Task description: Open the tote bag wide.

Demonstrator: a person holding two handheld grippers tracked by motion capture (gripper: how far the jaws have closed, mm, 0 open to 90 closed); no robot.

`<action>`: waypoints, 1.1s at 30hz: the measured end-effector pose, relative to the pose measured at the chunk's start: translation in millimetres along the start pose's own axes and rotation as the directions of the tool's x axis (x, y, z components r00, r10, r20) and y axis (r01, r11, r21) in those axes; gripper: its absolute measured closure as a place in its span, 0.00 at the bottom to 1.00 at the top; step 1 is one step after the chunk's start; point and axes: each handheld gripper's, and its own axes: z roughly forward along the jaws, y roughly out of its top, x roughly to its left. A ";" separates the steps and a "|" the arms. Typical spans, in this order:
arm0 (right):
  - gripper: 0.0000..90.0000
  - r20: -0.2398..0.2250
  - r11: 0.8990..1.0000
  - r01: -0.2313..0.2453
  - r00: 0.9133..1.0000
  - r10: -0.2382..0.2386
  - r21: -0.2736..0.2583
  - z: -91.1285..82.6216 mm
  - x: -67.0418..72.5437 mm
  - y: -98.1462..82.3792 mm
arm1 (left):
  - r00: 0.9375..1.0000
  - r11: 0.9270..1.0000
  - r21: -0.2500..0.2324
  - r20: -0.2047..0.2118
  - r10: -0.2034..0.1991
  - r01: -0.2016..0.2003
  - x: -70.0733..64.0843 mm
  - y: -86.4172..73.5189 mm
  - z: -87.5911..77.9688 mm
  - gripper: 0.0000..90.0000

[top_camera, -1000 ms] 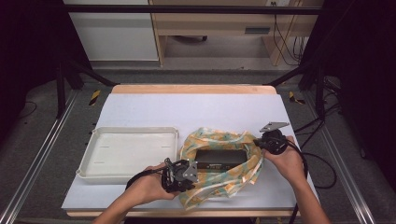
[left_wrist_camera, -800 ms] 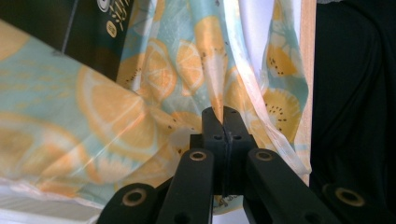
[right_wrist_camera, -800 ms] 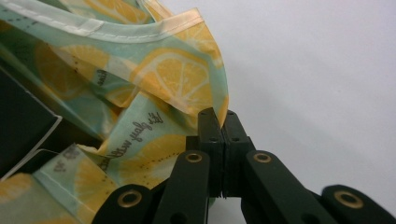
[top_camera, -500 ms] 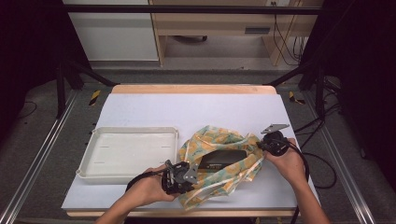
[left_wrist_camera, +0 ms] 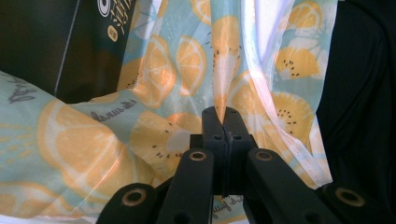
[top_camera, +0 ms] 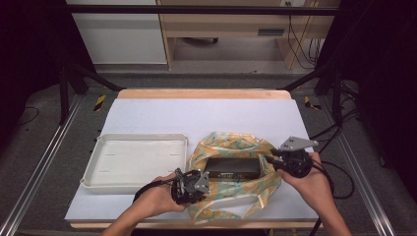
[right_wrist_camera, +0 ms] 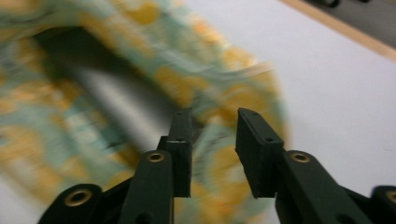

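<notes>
My left gripper pinches the citrus-print bag around the black box; my right gripper stands parted beside it.

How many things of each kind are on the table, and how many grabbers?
Trays: 1, white tray
Bags: 1, lemon-print bag
Boxes: 1, black box in the bag
Grabbers: 2, left gripper, right gripper
Total: 5
</notes>
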 end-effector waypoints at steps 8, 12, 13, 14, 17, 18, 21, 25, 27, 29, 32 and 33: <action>0.89 -0.054 0.998 -0.012 0.998 0.015 0.062 8.5 27.6 -42.3 | 1.000 1.000 0.007 -0.012 -0.004 0.004 0.9 -1.7 -0.1 1.00; 0.90 -0.066 0.994 -0.018 0.998 0.025 0.104 20.1 28.8 -55.1 | 1.000 1.000 -0.007 -0.018 -0.007 0.007 2.2 -0.5 -0.8 0.96; 0.90 -0.067 0.994 -0.022 0.997 0.030 0.104 21.5 28.1 -56.8 | 1.000 1.000 -0.015 -0.019 -0.008 0.007 2.1 -0.5 -1.6 0.95; 0.90 -0.067 0.994 -0.022 0.997 0.030 0.104 21.5 28.1 -56.8 | 1.000 1.000 -0.015 -0.019 -0.008 0.007 2.1 -0.5 -1.6 0.91; 0.91 -0.065 0.996 -0.036 0.997 0.041 0.077 21.6 28.6 -58.2 | 0.999 0.999 -0.037 -0.034 -0.014 0.013 2.2 -0.9 -6.1 0.78; 0.91 -0.065 0.997 -0.031 0.997 0.035 0.073 20.9 29.0 -57.9 | 0.999 0.999 -0.048 -0.038 -0.018 0.016 2.7 -1.0 -8.1 0.73; 0.92 -0.054 0.998 -0.033 0.998 0.036 0.062 20.2 30.4 -57.8 | 0.999 0.996 -0.081 -0.043 -0.032 0.028 5.4 -0.5 -17.4 0.68; 0.94 -0.040 0.998 -0.045 0.998 0.046 0.036 19.2 33.1 -60.1 | 0.994 0.984 -0.166 -0.071 -0.084 0.071 11.1 3.1 -34.2 0.62; 0.95 -0.039 0.999 -0.050 0.998 0.051 0.020 18.7 36.0 -61.3 | 0.991 0.979 -0.187 -0.084 -0.100 0.083 15.3 6.0 -39.3 0.67; 0.95 -0.039 0.999 -0.049 0.998 0.049 0.007 18.5 38.6 -62.0 | 0.991 0.977 -0.197 -0.092 -0.099 0.079 18.4 8.1 -39.7 0.71; 0.96 -0.039 0.999 -0.047 0.998 0.046 -0.005 18.0 40.8 -62.0 | 0.980 0.973 -0.198 -0.132 -0.149 0.121 28.3 13.7 -42.2 0.78; 0.97 -0.044 0.999 -0.048 0.998 0.047 -0.016 17.7 42.9 -62.2 | 0.969 0.963 -0.223 -0.159 -0.191 0.153 36.1 17.2 -43.4 0.80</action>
